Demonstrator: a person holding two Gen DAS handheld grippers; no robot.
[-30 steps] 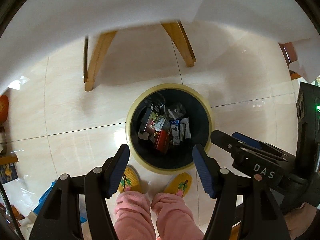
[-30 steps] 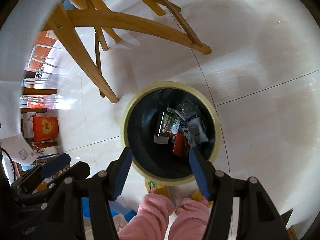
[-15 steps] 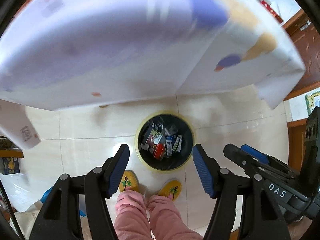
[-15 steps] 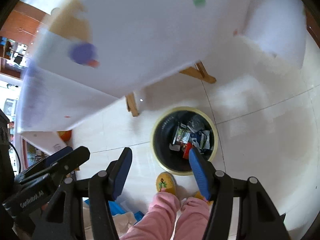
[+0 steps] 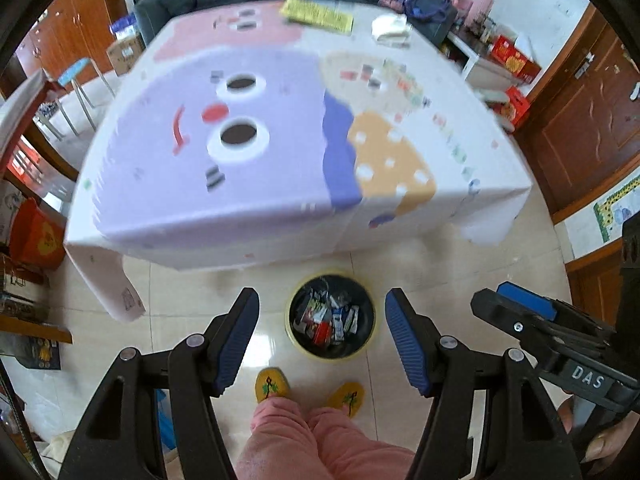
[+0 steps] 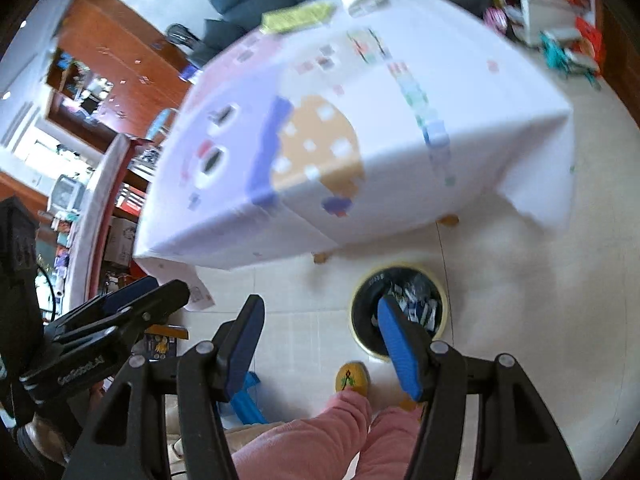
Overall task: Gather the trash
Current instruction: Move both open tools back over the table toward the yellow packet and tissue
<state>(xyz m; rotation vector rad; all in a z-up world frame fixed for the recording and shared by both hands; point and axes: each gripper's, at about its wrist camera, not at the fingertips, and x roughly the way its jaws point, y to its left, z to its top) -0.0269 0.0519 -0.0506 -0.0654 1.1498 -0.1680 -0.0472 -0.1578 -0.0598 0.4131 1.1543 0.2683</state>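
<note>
Left wrist view: left gripper (image 5: 320,334) open and empty, above trash bin (image 5: 332,316) on floor by tablecloth (image 5: 280,140); yellow packet (image 5: 318,13) and white wad (image 5: 390,28) at far edge. Right wrist view: right gripper (image 6: 318,338) likewise open, empty. Step probably fetching; next calls for reaching across
</note>
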